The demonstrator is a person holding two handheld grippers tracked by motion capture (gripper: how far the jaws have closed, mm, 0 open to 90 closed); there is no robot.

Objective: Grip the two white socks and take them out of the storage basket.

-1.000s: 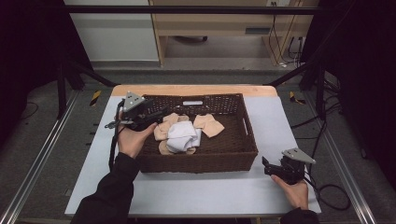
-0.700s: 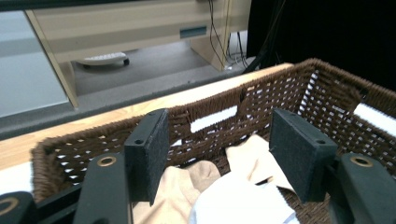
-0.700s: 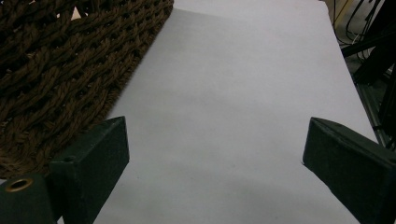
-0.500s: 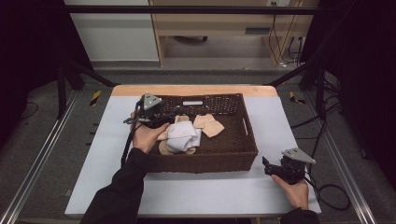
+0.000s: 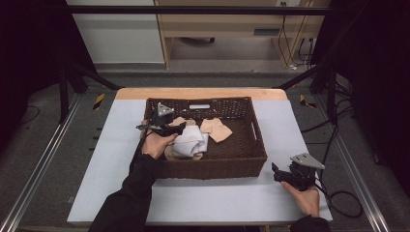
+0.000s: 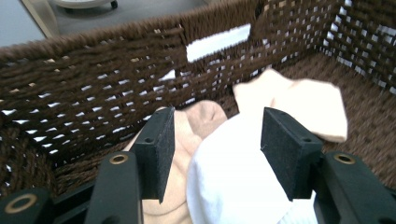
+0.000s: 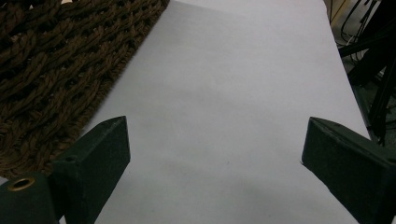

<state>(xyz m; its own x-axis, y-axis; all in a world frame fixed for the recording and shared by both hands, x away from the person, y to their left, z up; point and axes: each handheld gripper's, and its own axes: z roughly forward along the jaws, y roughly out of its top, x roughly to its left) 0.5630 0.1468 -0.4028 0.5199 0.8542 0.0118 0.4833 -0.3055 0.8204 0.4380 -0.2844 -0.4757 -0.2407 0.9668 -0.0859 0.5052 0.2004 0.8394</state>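
Closest to the person, the right gripper (image 5: 276, 172) is just parked on the table (image 5: 222, 203) off the basket's (image 5: 212, 169) near right corner, jaws spread wide with nothing but bare tabletop between them, so it looks like it's sitting this one out. Moving in, the left gripper (image 5: 180, 128) is over the basket's left side, jaws apart and lined up either side of the white cloth (image 6: 233, 186), which is bunched up in the basket's left half on top of a beige cloth (image 6: 187, 135). The pads aren't pinching it yet as far as I can tell, so I'd call this the reach-in stage, with grab and lift left to do. Further back, another beige piece (image 6: 299, 105) lies flat near the basket's far wall, just beside the white one. Nothing has come out of the basket so far, everything's inside it.
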